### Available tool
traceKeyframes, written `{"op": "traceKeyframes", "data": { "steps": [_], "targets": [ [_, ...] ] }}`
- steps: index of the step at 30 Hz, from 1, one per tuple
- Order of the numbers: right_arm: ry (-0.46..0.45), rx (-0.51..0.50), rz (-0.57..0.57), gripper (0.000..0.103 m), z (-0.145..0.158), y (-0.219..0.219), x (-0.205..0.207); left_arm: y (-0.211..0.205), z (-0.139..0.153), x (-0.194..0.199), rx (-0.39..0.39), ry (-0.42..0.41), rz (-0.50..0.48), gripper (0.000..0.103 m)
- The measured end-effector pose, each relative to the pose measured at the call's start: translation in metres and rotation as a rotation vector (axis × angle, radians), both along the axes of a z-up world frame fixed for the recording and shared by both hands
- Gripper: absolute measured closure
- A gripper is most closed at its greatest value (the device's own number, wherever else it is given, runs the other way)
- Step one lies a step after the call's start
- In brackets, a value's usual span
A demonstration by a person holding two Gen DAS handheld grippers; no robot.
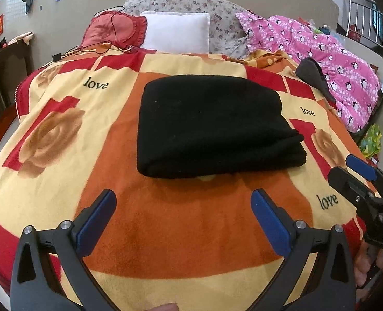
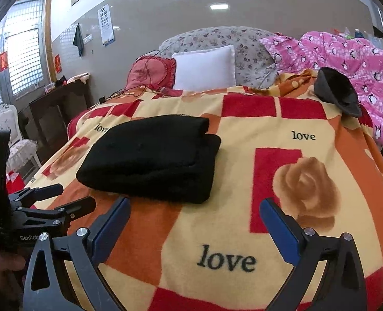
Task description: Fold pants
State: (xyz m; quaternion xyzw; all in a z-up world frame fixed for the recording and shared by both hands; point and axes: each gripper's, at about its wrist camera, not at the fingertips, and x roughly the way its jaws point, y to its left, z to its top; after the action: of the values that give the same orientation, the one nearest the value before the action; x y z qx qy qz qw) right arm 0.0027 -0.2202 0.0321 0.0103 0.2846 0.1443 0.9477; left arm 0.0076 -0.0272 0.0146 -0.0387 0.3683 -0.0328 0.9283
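One folded pair of black pants (image 1: 212,127) is lying on one rose-patterned blanket (image 1: 165,233). Two tools are showing: the left tool (image 1: 183,202) and the right tool (image 2: 195,210), each spreading two blue-padded fingers. Three pillows are sitting at the head of the bed: one red (image 1: 113,29), one white (image 1: 176,31), one floral (image 1: 222,18). One pink penguin-print quilt (image 1: 328,59) is lying alongside, with one dark garment (image 1: 313,75) resting at its edge.
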Motion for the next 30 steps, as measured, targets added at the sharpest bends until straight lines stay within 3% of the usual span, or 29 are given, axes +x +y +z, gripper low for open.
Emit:
{"op": "traceKeyframes", "data": {
  "steps": [10,14,17,19,30],
  "targets": [
    [-0.009,0.005,0.003,0.004,0.001,-0.001,0.0,-0.001,0.001,0.001,0.008,0.012,0.005,0.0],
    [-0.011,0.015,0.002,0.004,0.001,-0.003,-0.001,-0.006,0.01,-0.003,0.087,-0.014,0.036,0.0],
    [-0.013,0.022,0.001,0.004,0.002,-0.005,-0.002,-0.002,0.015,-0.008,0.032,-0.049,0.01,0.0],
    [-0.015,0.027,0.0,0.004,0.002,-0.005,-0.002,-0.002,0.015,-0.008,-0.002,-0.031,-0.011,0.0],
    [-0.019,0.034,-0.001,0.004,0.003,-0.007,-0.003,-0.013,0.006,-0.005,0.022,0.001,-0.037,0.0]
  ]
}}
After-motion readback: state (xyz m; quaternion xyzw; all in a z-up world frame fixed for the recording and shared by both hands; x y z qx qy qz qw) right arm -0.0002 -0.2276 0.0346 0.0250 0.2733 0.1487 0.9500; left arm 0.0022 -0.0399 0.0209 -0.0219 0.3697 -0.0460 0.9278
